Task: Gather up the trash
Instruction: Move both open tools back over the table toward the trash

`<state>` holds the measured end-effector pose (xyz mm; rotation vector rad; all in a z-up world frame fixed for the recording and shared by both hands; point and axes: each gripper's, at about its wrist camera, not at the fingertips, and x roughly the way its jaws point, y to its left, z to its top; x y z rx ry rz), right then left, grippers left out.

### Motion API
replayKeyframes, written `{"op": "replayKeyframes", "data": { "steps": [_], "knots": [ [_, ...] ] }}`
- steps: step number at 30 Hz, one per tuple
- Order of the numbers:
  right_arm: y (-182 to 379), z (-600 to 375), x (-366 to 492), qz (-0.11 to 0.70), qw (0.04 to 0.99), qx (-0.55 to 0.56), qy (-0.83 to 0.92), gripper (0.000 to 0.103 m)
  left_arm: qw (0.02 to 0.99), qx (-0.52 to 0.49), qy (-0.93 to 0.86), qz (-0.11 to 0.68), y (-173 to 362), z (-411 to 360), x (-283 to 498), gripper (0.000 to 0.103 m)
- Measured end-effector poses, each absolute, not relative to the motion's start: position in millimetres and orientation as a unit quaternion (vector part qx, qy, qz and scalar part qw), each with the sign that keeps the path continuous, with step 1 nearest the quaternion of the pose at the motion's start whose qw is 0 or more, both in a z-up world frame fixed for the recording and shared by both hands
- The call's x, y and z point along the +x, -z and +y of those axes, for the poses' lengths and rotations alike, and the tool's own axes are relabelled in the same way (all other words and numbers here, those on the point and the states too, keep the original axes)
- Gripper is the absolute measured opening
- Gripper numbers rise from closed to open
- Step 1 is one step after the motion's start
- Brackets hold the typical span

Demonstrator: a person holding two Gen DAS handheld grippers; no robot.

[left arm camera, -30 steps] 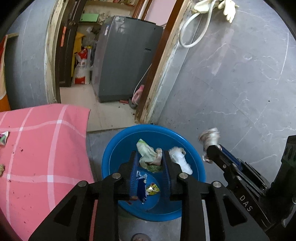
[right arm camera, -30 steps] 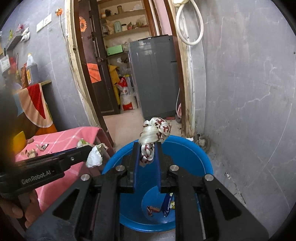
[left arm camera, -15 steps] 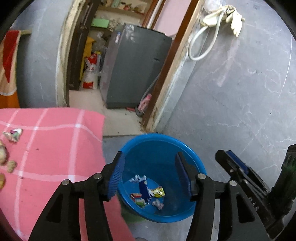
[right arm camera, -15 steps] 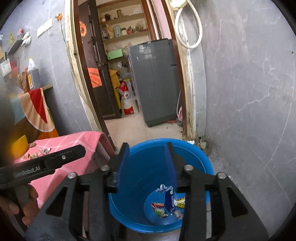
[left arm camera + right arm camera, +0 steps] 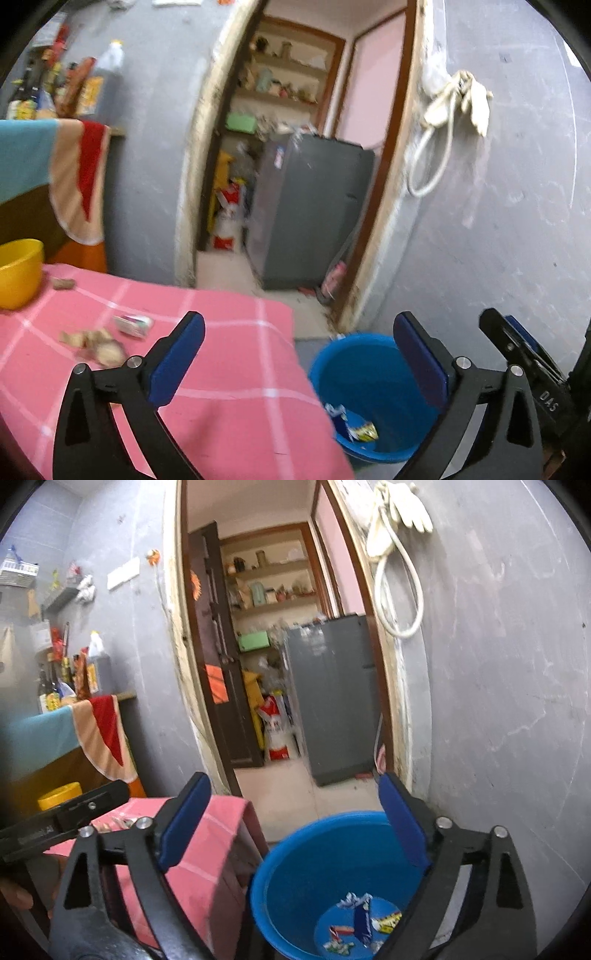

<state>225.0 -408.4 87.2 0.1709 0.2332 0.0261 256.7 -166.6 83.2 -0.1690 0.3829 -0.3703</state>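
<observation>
Left gripper [image 5: 299, 345]: jaws opening wide, nothing between the blue pads; it points out over the corner of the pink cloth toward the doorway.
Right gripper [image 5: 293, 821]: jaws opening wide, empty; it hangs above the bucket's near rim.
Blue bucket [image 5: 295, 853]: upright on the floor, mouth up, just beside the table's edge.
Trash in bucket [image 5: 360, 921]: wrappers lying flat on the bottom; the blue wrapper's long axis runs roughly near to far.
Pink checked tablecloth [image 5: 229, 387]: covers the table left of the bucket.
Scraps on cloth [image 5: 98, 341]: blurred crumpled bits and a small wrapper; orientation unclear.
Yellow bowl [image 5: 18, 271]: at the cloth's far left.
Grey appliance [image 5: 332, 698]: through the doorway.
</observation>
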Motion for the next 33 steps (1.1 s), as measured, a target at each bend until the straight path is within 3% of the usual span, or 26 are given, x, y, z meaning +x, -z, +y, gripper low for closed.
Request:
{"op": "replayKeyframes", "data": {
  "steps": [18, 33],
  "knots": [
    [-118, -319, 195, 0.002, 0.994, 0.047, -0.095, 0.103, 0.991, -0.063, 0.077, 0.086, -97, -64, 200, 0.101],
    [-109, -254, 227, 0.044, 0.987, 0.024, -0.153, 0.103, 0.996, -0.05, 0.019, 0.078, -78, 4, 192, 0.101]
  ]
}}
